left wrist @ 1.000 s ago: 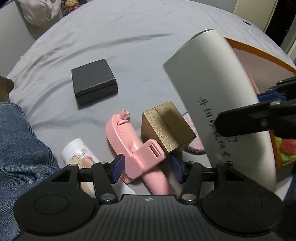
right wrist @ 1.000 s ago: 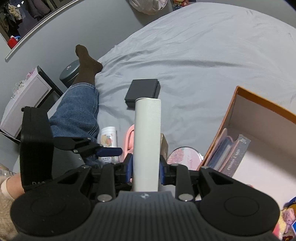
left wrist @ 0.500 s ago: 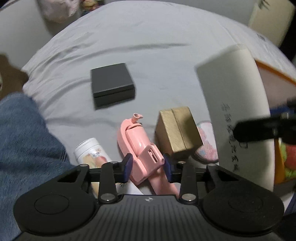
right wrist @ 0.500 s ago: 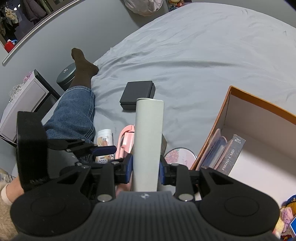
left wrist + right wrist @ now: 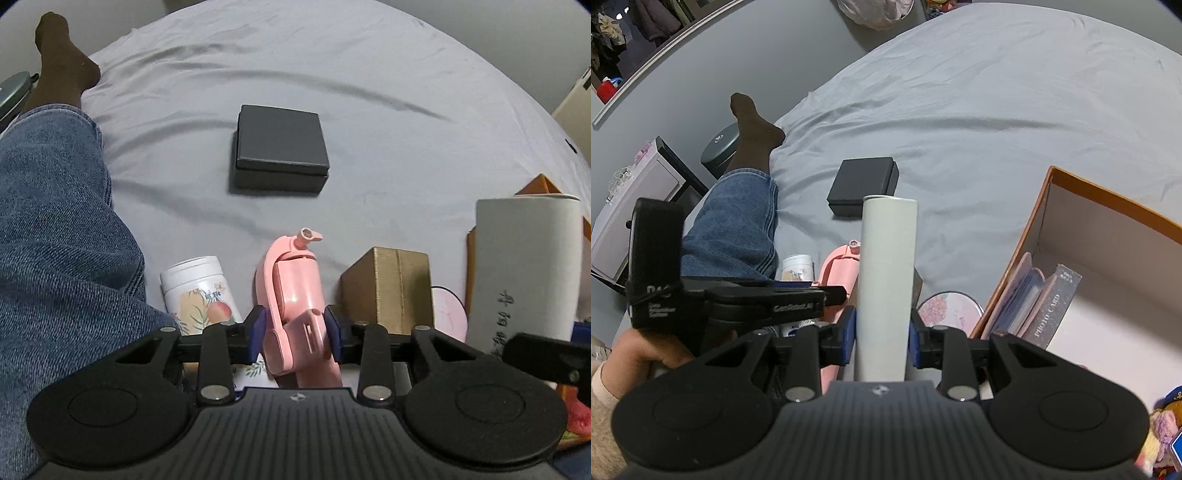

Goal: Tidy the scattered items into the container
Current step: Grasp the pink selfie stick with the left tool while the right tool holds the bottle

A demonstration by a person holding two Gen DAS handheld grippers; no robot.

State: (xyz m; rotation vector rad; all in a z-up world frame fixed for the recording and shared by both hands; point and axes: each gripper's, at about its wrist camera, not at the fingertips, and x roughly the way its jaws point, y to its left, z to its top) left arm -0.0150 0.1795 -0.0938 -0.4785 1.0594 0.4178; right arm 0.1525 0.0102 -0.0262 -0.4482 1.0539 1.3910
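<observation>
Left gripper [image 5: 295,334]: fingers around the pink tool [image 5: 295,295] on the bed [image 5: 369,110], letting go a bit.
Right gripper [image 5: 882,330]: fingers squeezing the white tube [image 5: 888,280].
Gold box [image 5: 391,288]: at 3 o'clock, just beside the pink tool.
Orange box [image 5: 1049,206]: at 2 o'clock of the tube.
Black box [image 5: 280,147]: 12 o'clock, farther.

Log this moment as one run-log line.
left gripper: opening around pink tool | right gripper: shut on white tube | orange box: awaiting both
</observation>
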